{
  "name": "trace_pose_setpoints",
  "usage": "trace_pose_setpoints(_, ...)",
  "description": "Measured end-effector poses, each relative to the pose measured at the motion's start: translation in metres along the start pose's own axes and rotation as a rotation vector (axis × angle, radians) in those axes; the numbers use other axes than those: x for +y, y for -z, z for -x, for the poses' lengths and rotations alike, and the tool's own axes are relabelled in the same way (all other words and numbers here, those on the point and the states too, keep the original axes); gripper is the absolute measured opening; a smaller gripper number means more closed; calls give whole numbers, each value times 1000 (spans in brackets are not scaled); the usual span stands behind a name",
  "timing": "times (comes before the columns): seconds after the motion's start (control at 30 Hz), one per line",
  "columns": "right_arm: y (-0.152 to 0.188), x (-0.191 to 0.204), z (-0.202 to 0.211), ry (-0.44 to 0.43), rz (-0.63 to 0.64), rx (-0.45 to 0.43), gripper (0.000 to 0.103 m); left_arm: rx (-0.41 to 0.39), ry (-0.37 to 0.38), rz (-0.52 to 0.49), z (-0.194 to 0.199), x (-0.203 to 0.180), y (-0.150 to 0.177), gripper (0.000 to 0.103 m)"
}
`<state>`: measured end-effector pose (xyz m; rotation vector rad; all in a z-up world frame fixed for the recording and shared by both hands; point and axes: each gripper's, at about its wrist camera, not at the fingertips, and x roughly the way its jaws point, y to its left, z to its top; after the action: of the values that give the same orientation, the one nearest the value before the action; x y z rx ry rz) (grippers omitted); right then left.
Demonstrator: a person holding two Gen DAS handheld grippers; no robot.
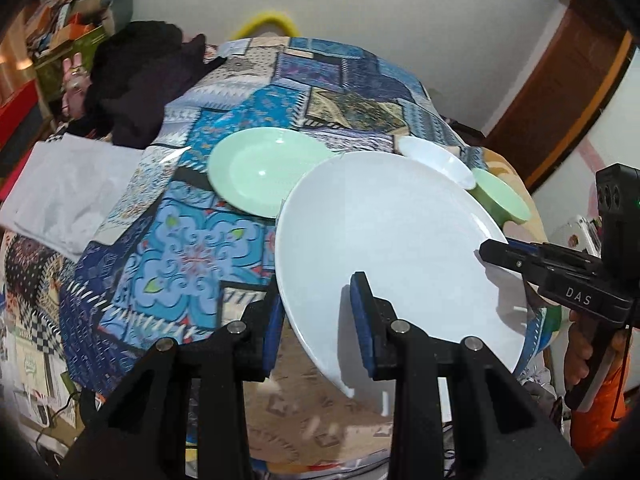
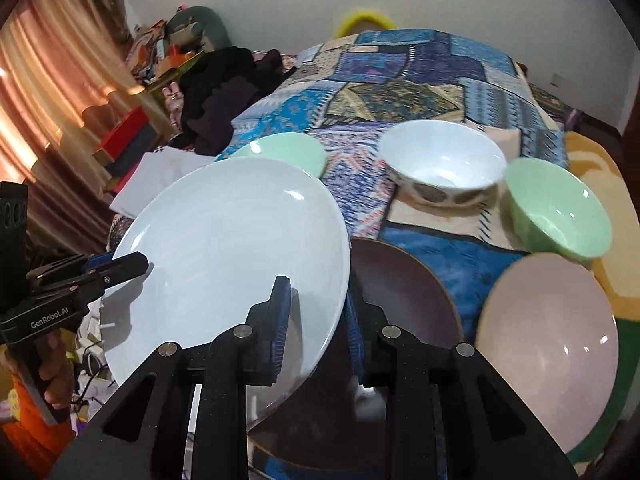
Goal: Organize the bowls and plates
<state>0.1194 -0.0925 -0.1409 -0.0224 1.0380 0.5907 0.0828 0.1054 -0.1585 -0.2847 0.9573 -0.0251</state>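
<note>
A large white plate (image 1: pixel 392 232) (image 2: pixel 232 248) hangs tilted above the table, held at two rims. My left gripper (image 1: pixel 316 296) (image 2: pixel 132 264) is shut on its left edge. My right gripper (image 2: pixel 318 304) (image 1: pixel 492 254) is shut on the opposite edge. Beyond the white plate a pale green plate (image 1: pixel 260 168) (image 2: pixel 288 152) lies on the cloth. A white bowl (image 2: pixel 440 160) (image 1: pixel 436 160) and a green bowl (image 2: pixel 560 208) (image 1: pixel 500 196) stand at the right. A dark brown plate (image 2: pixel 400 288) sits under the white plate's edge, beside a pinkish bowl (image 2: pixel 548 340).
The table wears a blue patchwork cloth (image 1: pixel 180 248) (image 2: pixel 420 80). Black clothing (image 1: pixel 136 80) and a white folded sheet (image 1: pixel 68 192) lie at its left side. Boxes and clutter (image 2: pixel 132 132) stand by the curtain. A hand in an orange sleeve (image 1: pixel 592 360) grips the right tool.
</note>
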Motion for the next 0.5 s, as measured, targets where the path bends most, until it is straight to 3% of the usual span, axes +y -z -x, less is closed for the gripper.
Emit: trace_pose_setpoints(0.5, 36, -42, 6, 52, -102, 41, 24, 90, 43, -93, -43, -48, 0, 31)
